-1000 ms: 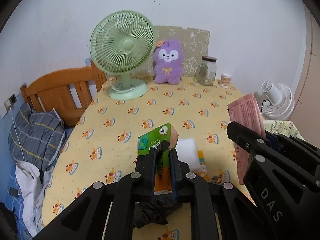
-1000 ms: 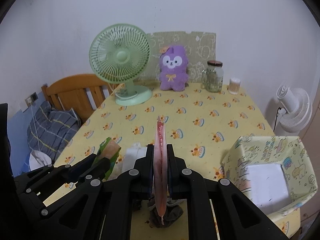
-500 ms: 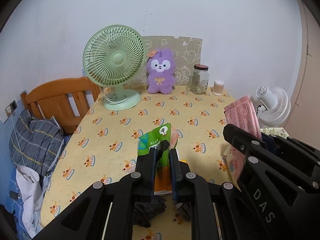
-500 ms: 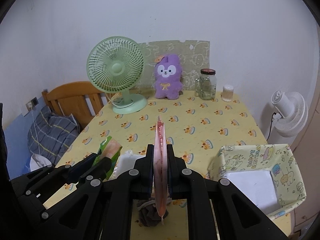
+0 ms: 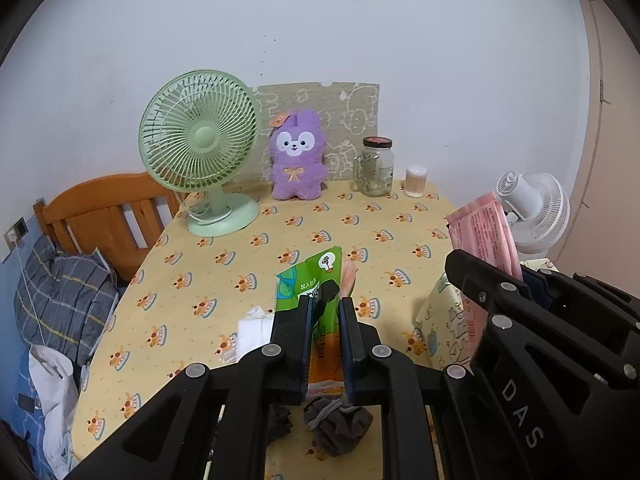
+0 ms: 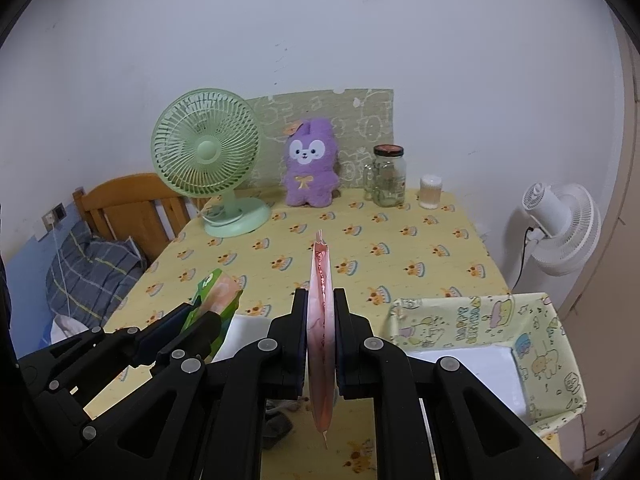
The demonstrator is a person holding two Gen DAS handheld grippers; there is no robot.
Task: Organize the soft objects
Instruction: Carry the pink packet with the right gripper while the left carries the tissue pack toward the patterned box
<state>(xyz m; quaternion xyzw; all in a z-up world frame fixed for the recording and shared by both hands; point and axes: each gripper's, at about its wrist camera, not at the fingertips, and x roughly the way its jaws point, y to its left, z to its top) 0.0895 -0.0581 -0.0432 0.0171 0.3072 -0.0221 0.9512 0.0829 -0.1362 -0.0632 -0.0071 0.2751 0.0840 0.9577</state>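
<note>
Left gripper (image 5: 324, 312) is clamped on a green and orange soft pack (image 5: 316, 280), jaws narrow with the pack pinched upright between them; right gripper (image 6: 320, 312) is clamped on a flat pink pack (image 6: 320, 292), seen edge-on in its own camera and broadside at the right of the left view. Change over the last 1 s: both cameras have risen and pulled back from the table (image 6: 380, 236). The green fan (image 5: 198, 140), purple plush rabbit (image 5: 296, 156) and glass jar (image 5: 376, 168) now sit lower and smaller in both views, with more wall above them. The printed fabric bin (image 6: 476, 320) at the right table edge shows more of its interior, including a white item lying in the bottom. Both packs keep the same position in their jaws across the 3 samples, so no slip observed. A white tissue pack (image 5: 256, 328) and dark bundled socks (image 5: 336, 424) remain on the table below the grippers, untouched. Judgement: 2 soft items are lifted clear and in transit; the bin is just beside the right gripper, lower right, so the pink pack looks nearest to drop-off. The left pack must cross over or wait, as both grippers are close together. At least 2 items remain to collect; task seems mid-way. Risk: the thin pink pack hangs well below the jaws and may catch the bin rim.
</note>
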